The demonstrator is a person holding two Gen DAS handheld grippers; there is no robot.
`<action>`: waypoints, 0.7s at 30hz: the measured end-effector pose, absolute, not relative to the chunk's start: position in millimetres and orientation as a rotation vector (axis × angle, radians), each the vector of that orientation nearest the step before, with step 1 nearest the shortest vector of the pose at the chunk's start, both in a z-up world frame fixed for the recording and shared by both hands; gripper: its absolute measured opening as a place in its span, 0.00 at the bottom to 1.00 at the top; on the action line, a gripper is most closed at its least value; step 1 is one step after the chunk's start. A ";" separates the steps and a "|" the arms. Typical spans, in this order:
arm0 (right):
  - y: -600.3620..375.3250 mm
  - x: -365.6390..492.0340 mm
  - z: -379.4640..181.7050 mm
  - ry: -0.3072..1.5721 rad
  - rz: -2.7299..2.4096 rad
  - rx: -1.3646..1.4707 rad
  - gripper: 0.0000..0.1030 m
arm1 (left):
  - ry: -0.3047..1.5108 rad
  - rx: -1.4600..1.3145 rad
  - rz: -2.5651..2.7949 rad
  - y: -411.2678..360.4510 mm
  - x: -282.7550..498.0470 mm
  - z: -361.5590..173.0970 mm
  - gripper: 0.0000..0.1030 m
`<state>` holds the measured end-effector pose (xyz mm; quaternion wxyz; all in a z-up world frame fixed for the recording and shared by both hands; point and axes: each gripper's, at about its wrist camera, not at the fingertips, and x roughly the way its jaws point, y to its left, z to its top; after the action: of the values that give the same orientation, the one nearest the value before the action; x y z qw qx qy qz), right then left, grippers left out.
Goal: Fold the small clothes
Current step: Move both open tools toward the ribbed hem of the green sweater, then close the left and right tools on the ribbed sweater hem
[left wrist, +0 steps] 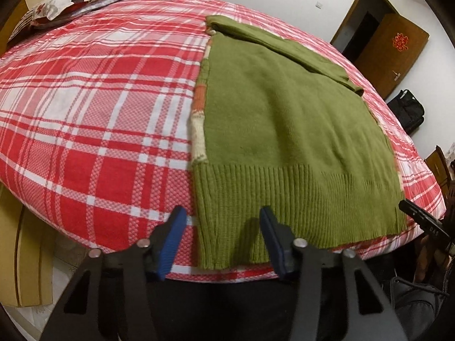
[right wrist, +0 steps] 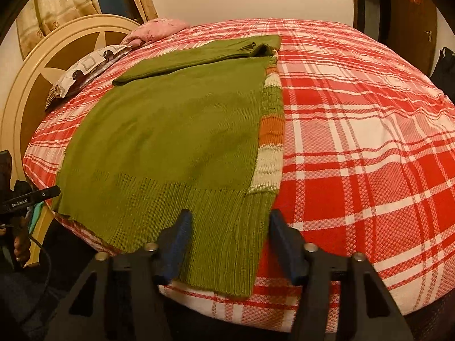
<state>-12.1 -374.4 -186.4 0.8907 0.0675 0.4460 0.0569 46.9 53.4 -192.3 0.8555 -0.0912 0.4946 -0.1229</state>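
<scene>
While the green sweater (left wrist: 284, 130) lies flat on the bed (left wrist: 93, 119), its ribbed hem sits along the near edge of the red and white plaid cover and both sleeves are folded in over the body. A strip of orange and cream knit shows along one long side.

The left hand-held gripper (left wrist: 224, 241) hangs over the hem's left corner, its blue pads partly apart; one pad is over the plaid just beside the sweater, the other over the ribbing. The pads do not press the cloth.

The right hand-held gripper (right wrist: 230, 244) stands at the hem's opposite corner, jaws likewise half spread, with the corner of the ribbing between the pads and not pinched.

At the head of the bed are a patterned pillow (right wrist: 85, 68), a pink quilt (right wrist: 159, 28) and a rounded cream headboard (right wrist: 34, 85). A brown door (left wrist: 392, 45) stands open in the far wall.
</scene>
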 end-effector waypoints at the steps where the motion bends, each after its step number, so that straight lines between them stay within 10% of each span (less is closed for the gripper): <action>1: -375.5 -12.4 -186.8 0.927 0.121 0.147 0.52 | 1.042 -0.193 -0.257 54.0 47.0 -192.6 0.45; 15: -379.3 -25.2 -191.4 0.952 0.160 0.177 0.32 | 1.057 -0.139 -0.288 44.8 39.1 -198.2 0.38; 21: -382.2 -28.3 -194.4 0.955 0.205 0.195 0.13 | 1.046 -0.156 -0.333 46.8 38.4 -195.9 0.10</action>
<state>-28.3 -382.2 -194.4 0.8785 0.0936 0.4581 0.0985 38.4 46.8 -195.9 0.8502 -0.0738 0.4967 -0.1580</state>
